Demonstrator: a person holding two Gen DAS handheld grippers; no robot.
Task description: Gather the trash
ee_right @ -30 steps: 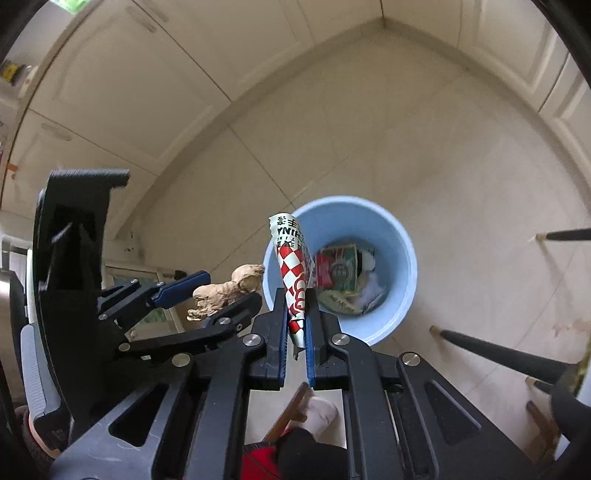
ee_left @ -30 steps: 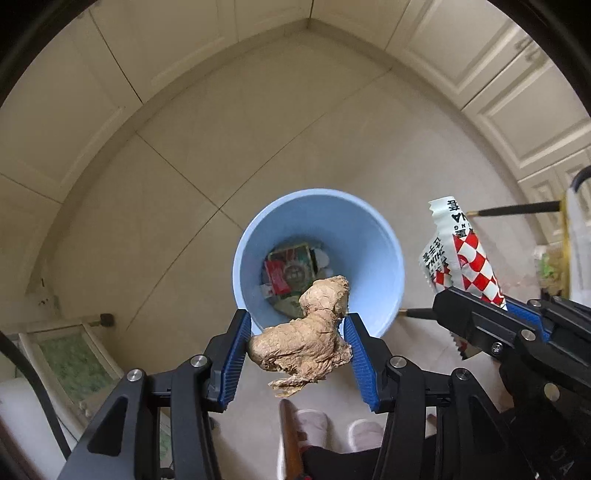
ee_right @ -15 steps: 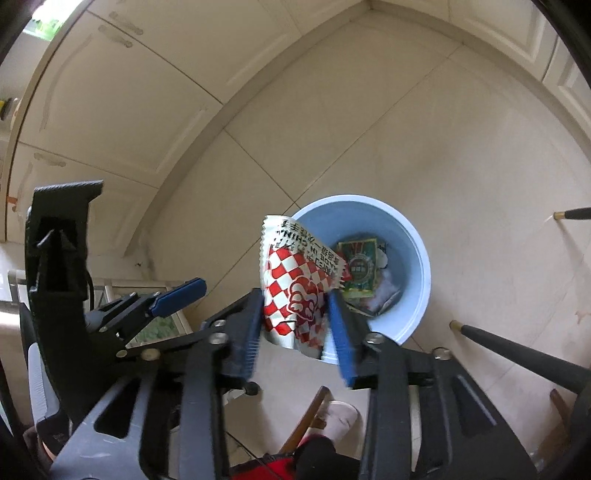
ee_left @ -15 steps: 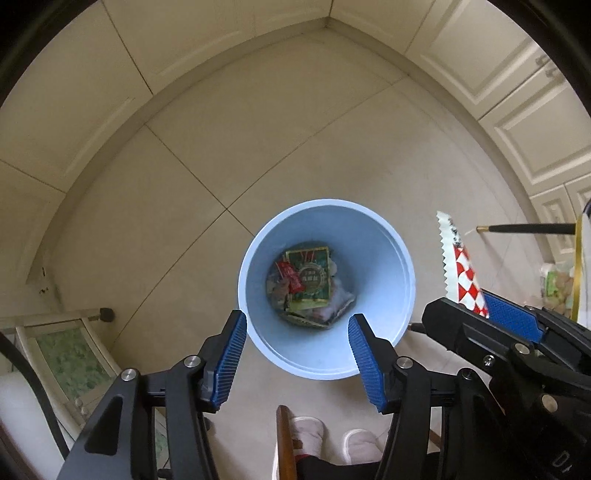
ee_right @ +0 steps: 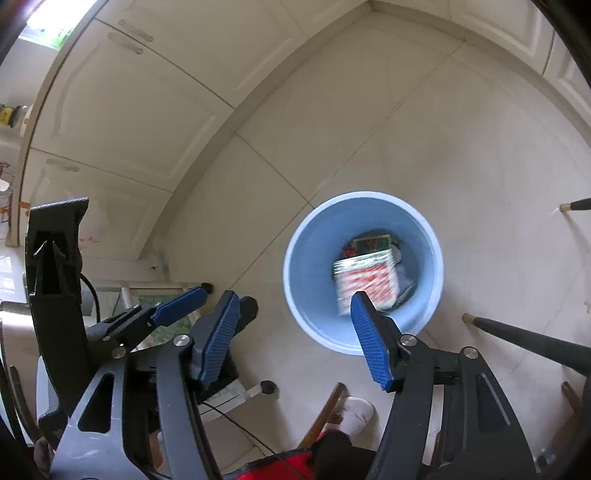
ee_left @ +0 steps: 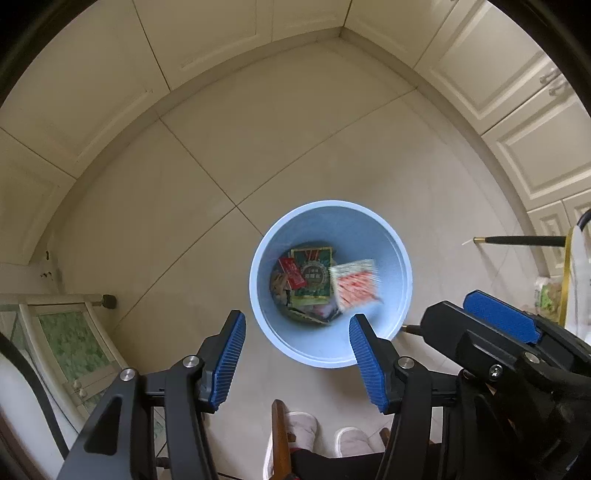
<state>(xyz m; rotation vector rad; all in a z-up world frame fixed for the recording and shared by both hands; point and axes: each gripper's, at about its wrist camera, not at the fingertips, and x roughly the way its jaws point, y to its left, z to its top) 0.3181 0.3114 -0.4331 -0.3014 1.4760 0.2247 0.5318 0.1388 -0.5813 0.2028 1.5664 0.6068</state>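
we hold the right gripper point(ee_right: 295, 339) over the blue bin point(ee_right: 306, 258) while its jaws are opening with nothing between them; the red-checked wrapper point(ee_right: 365, 282) is blurred inside the bin. the left gripper point(ee_left: 297, 360) is spread and empty. we'd wait for the wrapper to settle before moving off.

You see both views evenly lit by soft daylight, with a bright window patch point(ee_right: 48, 33) at the upper left of the right wrist view. Fisheye distortion bends the cabinet lines, and a black vignette rims each frame. Only the red-and-white wrapper point(ee_left: 356, 286) inside the blue bin point(ee_left: 400, 295) is motion-blurred; shadows remain faint.
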